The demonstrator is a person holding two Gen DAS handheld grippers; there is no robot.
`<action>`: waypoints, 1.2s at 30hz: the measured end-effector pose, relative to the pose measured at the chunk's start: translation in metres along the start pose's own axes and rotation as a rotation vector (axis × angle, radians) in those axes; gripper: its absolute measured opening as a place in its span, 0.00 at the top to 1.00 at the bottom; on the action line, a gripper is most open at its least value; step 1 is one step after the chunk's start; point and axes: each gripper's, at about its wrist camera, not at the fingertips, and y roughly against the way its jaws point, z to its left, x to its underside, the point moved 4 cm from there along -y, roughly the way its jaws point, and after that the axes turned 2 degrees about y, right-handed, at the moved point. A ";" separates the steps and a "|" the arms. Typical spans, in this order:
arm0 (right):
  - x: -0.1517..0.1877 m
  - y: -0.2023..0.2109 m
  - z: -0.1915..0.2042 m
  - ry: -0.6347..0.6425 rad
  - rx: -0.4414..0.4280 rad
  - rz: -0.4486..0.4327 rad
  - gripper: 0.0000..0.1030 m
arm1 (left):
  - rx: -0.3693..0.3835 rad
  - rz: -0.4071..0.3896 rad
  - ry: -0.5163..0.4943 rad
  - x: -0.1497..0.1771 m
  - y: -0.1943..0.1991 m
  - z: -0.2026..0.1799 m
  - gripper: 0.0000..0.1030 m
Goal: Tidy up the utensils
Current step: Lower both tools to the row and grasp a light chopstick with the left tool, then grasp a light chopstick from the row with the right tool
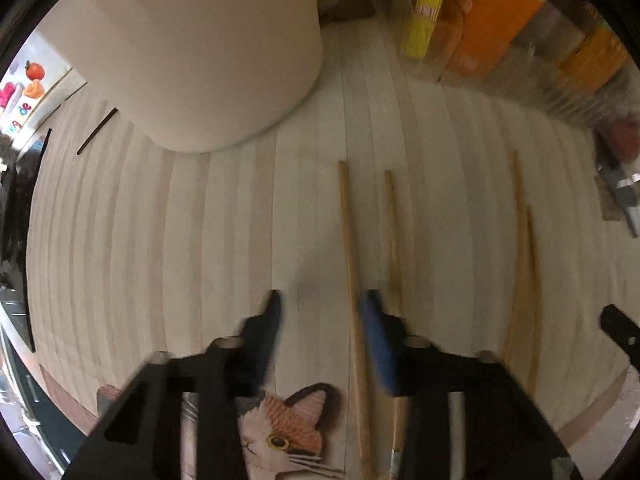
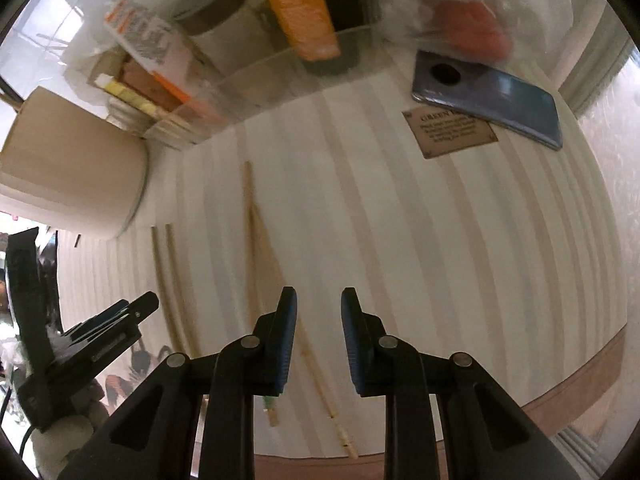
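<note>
- Chopsticks lie in two pairs on the pale striped table (image 1: 200, 240), and we go through them from the left.
- At the far left we see a big cream cylinder container (image 1: 208, 48) standing upright on the table; it shows again at the left edge of the right wrist view (image 2: 72, 176).
- Our left gripper (image 1: 324, 304) points down at the table with its jaws apart; one chopstick (image 1: 352, 264) of the left pair runs up between the fingers, just beside the blue pad (image 1: 380, 344) of the right-hand finger, but we cannot tell whether that pad touches it.
- The second stick of that pair (image 1: 394, 240) lies beside the first, partly hidden under the same finger.
- A cat picture (image 1: 288, 432) sits on the table below the left gripper.
- Further right lies the crossed pair of chopsticks (image 2: 256, 264), one stick laid over the other.
- Our right gripper (image 2: 319, 300) hovers with its jaws apart and nothing between them; the crossed pair passes under its left finger (image 2: 286, 332).
- Behind, we see a clear tray of packets (image 2: 280, 80).
- At the far right a blue phone (image 2: 492, 96) rests partly on a brown card (image 2: 448, 132).
</note>
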 end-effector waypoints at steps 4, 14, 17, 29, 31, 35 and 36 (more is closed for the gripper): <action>-0.002 -0.003 -0.010 -0.004 0.001 0.011 0.76 | -0.016 -0.017 -0.021 0.001 0.000 -0.004 0.96; 0.000 -0.022 0.031 0.061 -0.072 0.058 0.76 | -0.136 0.011 0.063 0.025 -0.001 0.081 0.96; 0.006 -0.036 0.071 0.122 -0.105 0.087 0.76 | -0.152 0.019 0.109 0.031 -0.003 0.108 0.96; 0.034 -0.083 0.170 0.353 0.174 0.121 0.93 | -0.068 -0.002 0.090 0.029 -0.005 0.137 0.96; 0.039 -0.080 0.168 0.320 0.189 0.133 0.93 | -0.037 -0.006 0.064 0.030 -0.005 0.136 0.96; 0.059 -0.074 0.162 0.266 0.168 0.206 0.93 | 0.007 -0.021 0.003 0.026 -0.007 0.122 0.96; 0.065 -0.071 0.160 0.260 0.171 0.214 0.93 | 0.014 -0.023 -0.010 0.026 -0.006 0.119 0.96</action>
